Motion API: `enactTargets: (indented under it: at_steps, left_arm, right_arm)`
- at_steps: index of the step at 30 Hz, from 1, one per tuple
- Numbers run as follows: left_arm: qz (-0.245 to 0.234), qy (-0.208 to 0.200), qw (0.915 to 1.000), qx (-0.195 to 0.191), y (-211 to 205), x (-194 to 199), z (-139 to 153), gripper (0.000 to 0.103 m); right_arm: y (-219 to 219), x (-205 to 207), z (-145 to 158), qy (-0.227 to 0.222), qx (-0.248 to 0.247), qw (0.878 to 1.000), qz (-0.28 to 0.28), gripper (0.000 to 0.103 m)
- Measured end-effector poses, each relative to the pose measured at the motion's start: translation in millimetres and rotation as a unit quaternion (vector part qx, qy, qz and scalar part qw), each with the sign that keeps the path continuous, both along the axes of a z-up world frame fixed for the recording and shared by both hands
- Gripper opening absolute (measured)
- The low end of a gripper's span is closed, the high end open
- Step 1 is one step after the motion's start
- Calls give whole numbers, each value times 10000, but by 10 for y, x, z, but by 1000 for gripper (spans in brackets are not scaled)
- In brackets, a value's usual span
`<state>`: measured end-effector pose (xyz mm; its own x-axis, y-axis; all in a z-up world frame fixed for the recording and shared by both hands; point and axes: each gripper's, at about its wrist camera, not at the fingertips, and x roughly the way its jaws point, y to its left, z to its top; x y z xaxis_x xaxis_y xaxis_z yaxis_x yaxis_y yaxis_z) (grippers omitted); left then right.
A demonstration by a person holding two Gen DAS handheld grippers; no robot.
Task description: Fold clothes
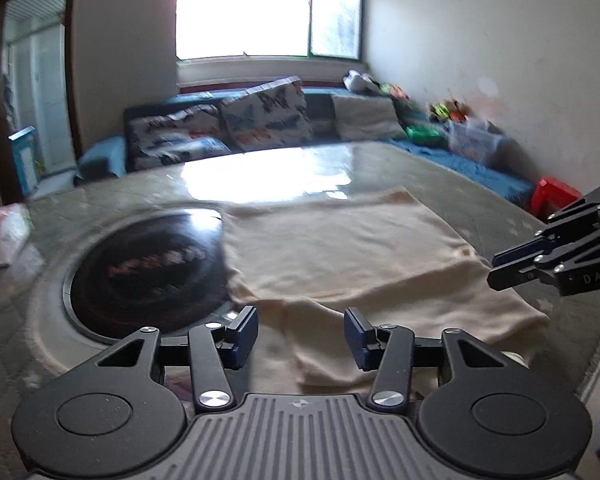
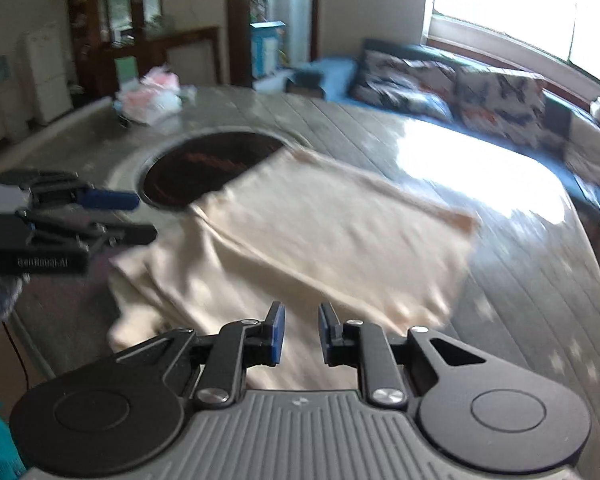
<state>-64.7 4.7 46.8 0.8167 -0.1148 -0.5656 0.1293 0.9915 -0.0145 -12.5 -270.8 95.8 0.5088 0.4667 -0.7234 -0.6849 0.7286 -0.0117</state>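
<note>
A cream garment (image 1: pixel 340 264) is lying flat on the glossy round table (image 1: pixel 120 196), folded into a layered rectangle whose far left corner is overlapping the dark circular inset (image 1: pixel 148 276) at the table's centre. The left gripper (image 1: pixel 301 338) is hovering above the near edge of the garment, with its jaws standing wide apart and holding nothing; the blue pads (image 1: pixel 247 336) are facing each other with only cloth visible beneath the gap. The right gripper (image 2: pixel 301 334) is hovering over the garment's near right portion, its jaws parted by a narrower gap and likewise gripping nothing. In the right wrist view the left gripper is appearing at the left edge, beside the inset. Window glare (image 2: pixel 480 168) is reflecting off the tabletop beyond the garment. A sofa with patterned cushions (image 1: pixel 260 116) is standing behind the table.
</note>
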Motion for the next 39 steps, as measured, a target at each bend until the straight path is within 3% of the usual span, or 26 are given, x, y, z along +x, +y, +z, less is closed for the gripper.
enactTargets:
  at_steps: [4,7,9,13,19,27,30,39]
  left_arm:
    - [-9,229,9996,140,-79,84,-122,50]
    - [0,362,9993,133,-79,109,-181,35]
    - [-6,427,9990,149,-93,120,-217,18]
    - [60,400,9989,250,-113,95,-233,3]
    - [243,172,9991,315,-47,-8,-59,2]
    - [177,465,9983,291,1,39,-123,6]
    - [144,317,9992,200,-10,108,-10,7]
    - [-85,510,9983,261,-117,509,-192,7]
  right_arm:
    - [-205,4,-98,112,-7,9996,-247,24]
    - [-283,59,-129,112,87,9993,-351,24]
    - [-271,108,-150,71,127,9992,-365,24]
    - [-200,232,-220,11,246,9990,-385,24]
    - [-131,334,-348,26,196,9991,-386,24]
    - [-191,320,-353,27,276,9988,-393,26]
    - [-190,322,-327,-41,262,9989,-393,26]
    - [-146,396,-398,-34,200,9991,-379,26]
